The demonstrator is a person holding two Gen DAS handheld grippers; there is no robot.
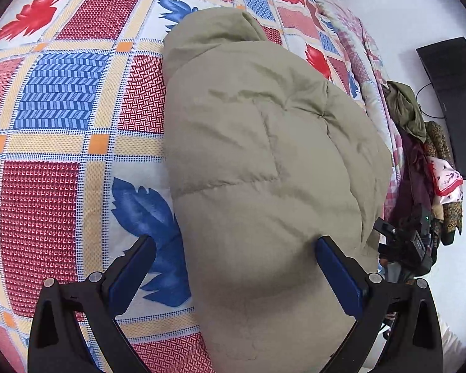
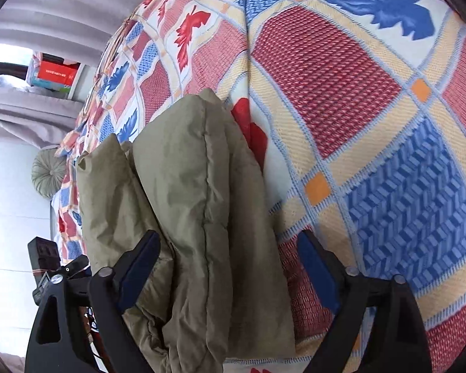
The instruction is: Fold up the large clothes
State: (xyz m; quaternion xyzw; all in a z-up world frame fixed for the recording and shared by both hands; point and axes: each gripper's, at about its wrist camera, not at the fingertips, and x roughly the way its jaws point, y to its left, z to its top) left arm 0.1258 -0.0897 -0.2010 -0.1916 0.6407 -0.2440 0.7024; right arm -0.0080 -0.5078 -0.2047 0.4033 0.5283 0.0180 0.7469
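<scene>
Khaki puffer jacket [image 1: 264, 161] is lying folded on the bed's patchwork leaf-print quilt [image 1: 62, 93], filling the centre of the left wrist view. Left tongs [image 1: 233, 245] are standing wide, straddling its near end; whether the pads touch, cannot tell. Right tongs [image 2: 230, 239] are gaping wide, gripping nothing, over the jacket's layered edge at 6 o'clock. Clothes pile [image 1: 419, 155] is sitting at 3 o'clock.

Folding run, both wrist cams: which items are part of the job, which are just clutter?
Job:
- khaki padded jacket, folded on the patterned bedspread
- left gripper, open, jacket between its jaws
- right gripper, open over the jacket

Clutter:
- heap of clothes beside the bed
- round cushion
- red box on a shelf
</scene>
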